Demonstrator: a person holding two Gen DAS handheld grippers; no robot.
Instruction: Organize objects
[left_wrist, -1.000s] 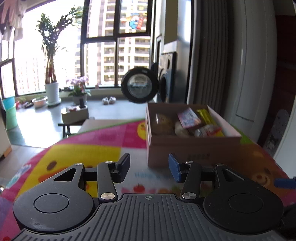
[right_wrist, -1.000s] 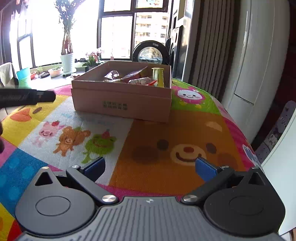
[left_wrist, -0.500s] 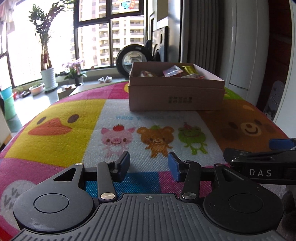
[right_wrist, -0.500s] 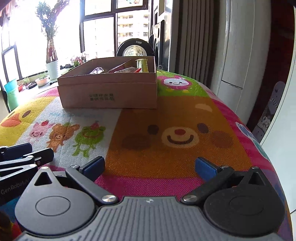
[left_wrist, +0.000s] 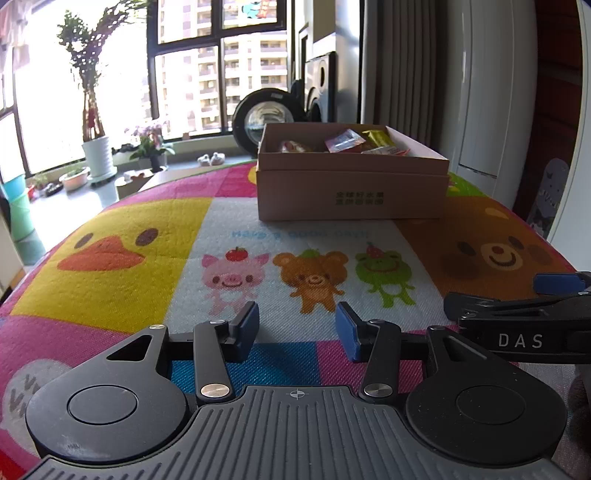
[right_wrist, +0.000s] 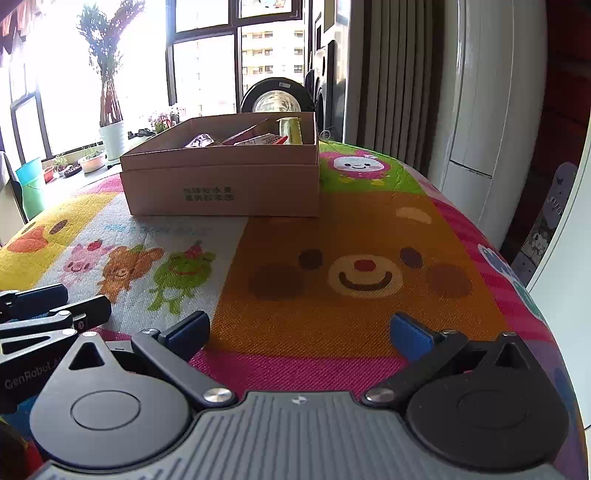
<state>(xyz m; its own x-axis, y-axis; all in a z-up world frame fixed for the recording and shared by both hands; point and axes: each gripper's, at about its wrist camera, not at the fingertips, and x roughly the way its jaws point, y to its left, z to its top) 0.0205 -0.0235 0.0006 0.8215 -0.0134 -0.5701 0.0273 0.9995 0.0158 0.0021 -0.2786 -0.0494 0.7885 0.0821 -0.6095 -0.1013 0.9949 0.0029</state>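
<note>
A brown cardboard box stands at the far side of the cartoon-animal mat, holding several snack packets. My left gripper hovers low over the mat's near edge, open with a narrow gap and nothing between its blue pads. My right gripper sits beside it to the right, open wide and empty. Each gripper shows at the edge of the other's view: the right one, the left one.
Beyond the mat are a black round fan, a speaker, grey curtains and a white cabinet at the right. Potted plants and a teal bin stand by the window on the left. The mat drops off at its right edge.
Both grippers have drawn back from the box toward the mat's near edge and settled low. In the last half second they barely moved. The fingers kept their openings.
</note>
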